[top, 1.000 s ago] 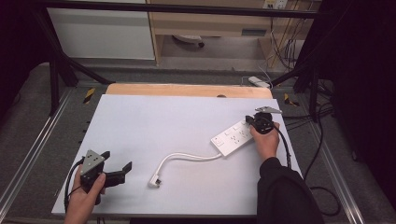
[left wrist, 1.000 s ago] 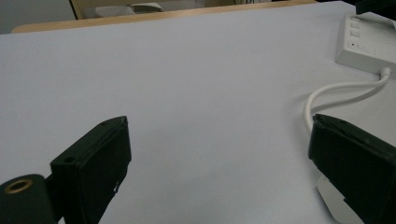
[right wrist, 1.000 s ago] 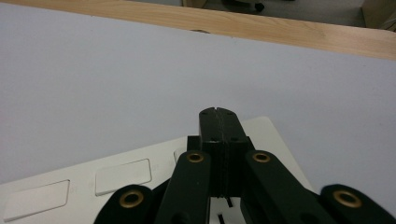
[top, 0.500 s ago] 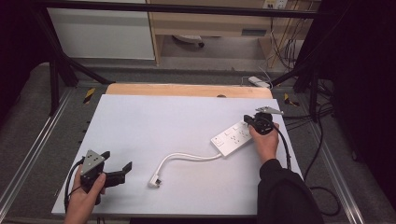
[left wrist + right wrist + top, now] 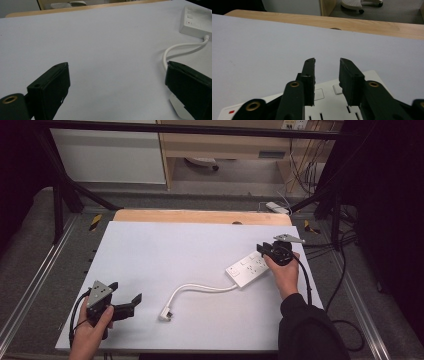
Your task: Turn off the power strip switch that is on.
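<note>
No brand name or readable writing shows on the power strip (image 5: 251,268); its one mark is a small red spot (image 5: 231,112) at one end. The strip is a white, flat block with several sockets and square buttons, lying at about 3 o'clock on the table (image 5: 165,245). A white cable (image 5: 200,289) curves from its near end toward 6 o'clock and ends in a white plug (image 5: 165,313).

The right hand-held gripper (image 5: 327,75) sits over the far end of the strip, its jaws having just been opening; they stand apart above the strip's top face and grip nothing. The left hand-held gripper (image 5: 122,302), at about 8 o'clock, has its jaws wide open and empty.

The table is covered in plain pale white, with a wooden edge (image 5: 200,216) at 12 o'clock. Beyond it are grey floor, a white cabinet (image 5: 107,155) and black frame bars.
</note>
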Available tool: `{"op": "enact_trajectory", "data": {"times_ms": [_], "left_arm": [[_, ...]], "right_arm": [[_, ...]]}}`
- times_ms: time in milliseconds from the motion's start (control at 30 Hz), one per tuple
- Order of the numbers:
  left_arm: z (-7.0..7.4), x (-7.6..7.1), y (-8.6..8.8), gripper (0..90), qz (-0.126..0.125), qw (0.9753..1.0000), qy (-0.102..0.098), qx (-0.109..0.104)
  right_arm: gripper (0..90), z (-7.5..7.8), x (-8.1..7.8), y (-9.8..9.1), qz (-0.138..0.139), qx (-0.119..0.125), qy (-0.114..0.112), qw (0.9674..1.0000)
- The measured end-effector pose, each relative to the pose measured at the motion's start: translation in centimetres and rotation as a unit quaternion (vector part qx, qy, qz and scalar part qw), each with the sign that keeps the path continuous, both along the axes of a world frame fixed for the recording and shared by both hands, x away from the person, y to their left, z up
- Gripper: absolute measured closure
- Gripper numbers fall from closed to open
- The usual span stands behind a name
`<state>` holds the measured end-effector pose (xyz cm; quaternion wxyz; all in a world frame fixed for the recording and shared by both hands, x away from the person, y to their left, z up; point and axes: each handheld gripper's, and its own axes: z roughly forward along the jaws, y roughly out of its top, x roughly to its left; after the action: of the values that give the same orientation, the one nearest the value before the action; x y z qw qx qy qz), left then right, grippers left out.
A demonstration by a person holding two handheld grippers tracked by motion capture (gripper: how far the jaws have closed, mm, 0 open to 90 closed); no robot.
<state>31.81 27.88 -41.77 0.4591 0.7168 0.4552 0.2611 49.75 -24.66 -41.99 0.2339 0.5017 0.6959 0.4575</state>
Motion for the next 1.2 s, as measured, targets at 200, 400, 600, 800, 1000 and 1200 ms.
{"op": "enact_trajectory", "data": {"times_ms": [200, 400, 600, 800, 1000, 1200], "left_arm": [[0.0, 0.0, 0.0, 6.0, 0.0, 1.0, 0.0, 0.001], [0.0, 0.0, 0.0, 5.9, 0.001, 1.0, 0.0, 0.002], [0.0, 0.0, 0.0, 5.9, 0.002, 1.0, 0.0, 0.002], [0.0, 0.0, 0.0, 5.9, 0.001, 1.0, -0.001, 0.006], [0.0, 0.0, -0.1, 5.9, 0.001, 1.0, -0.001, 0.006], [0.0, 0.0, -0.1, 5.9, 0.001, 1.0, 0.001, 0.004]], "right_arm": [[46.0, 0.6, -0.6, 0.1, 0.0, 0.007, 0.012, 0.9999], [36.9, 0.9, -1.2, -0.1, -0.004, 0.011, 0.018, 0.9998], [26.9, 1.3, -1.8, -0.5, -0.008, 0.011, 0.02, 0.9997], [12.1, 1.8, -2.5, -1.0, -0.017, 0.009, 0.015, 0.9997], [4.3, 2.8, -3.6, -1.2, -0.013, 0.016, 0.008, 0.9998], [4.3, 3.4, -4.7, -1.0, -0.009, -0.009, -0.005, 0.9999]]}}
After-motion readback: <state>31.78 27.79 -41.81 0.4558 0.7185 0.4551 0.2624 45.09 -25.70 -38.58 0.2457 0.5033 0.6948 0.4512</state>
